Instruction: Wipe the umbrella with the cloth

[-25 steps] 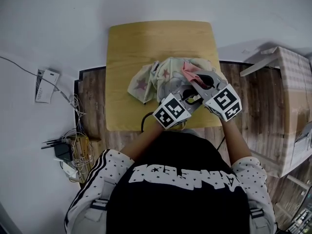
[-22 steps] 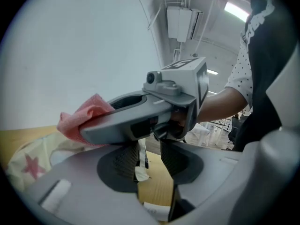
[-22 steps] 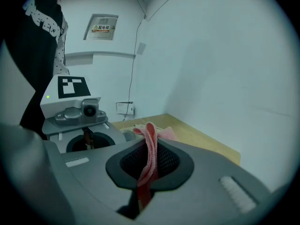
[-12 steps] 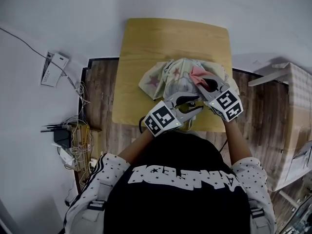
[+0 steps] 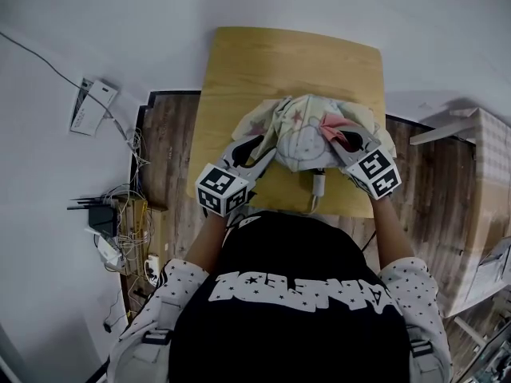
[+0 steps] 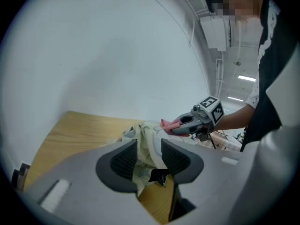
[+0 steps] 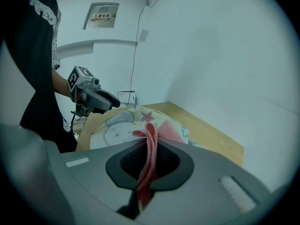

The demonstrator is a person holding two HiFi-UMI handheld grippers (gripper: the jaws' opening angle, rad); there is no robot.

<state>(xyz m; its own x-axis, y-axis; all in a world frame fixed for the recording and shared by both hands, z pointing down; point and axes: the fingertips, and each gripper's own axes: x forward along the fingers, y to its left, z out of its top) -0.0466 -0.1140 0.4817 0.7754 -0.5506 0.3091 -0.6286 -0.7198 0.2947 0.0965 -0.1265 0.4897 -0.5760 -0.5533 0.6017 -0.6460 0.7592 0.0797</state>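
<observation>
On the near half of the wooden table (image 5: 263, 62), the umbrella (image 5: 303, 138) is lying folded in a loose bundle, its cream fabric printed with stars bunching up in the middle. The pink cloth (image 5: 334, 126) is resting on the umbrella's top, toward the person's right. The right gripper (image 7: 150, 161) is clamping a fold of that cloth tightly between its closed jaws and is pressing it down against the fabric. The left gripper (image 5: 263, 146) is sitting at the umbrella's opposite side; its jaws have just been opening and are standing wide apart, with a hanging fold of the umbrella's fabric showing in the gap between the pads. Beyond the table, a tangle of cables (image 5: 120, 222) is lying on the floor at the person's left, and a cardboard box (image 5: 487, 182) is standing at the right.
</observation>
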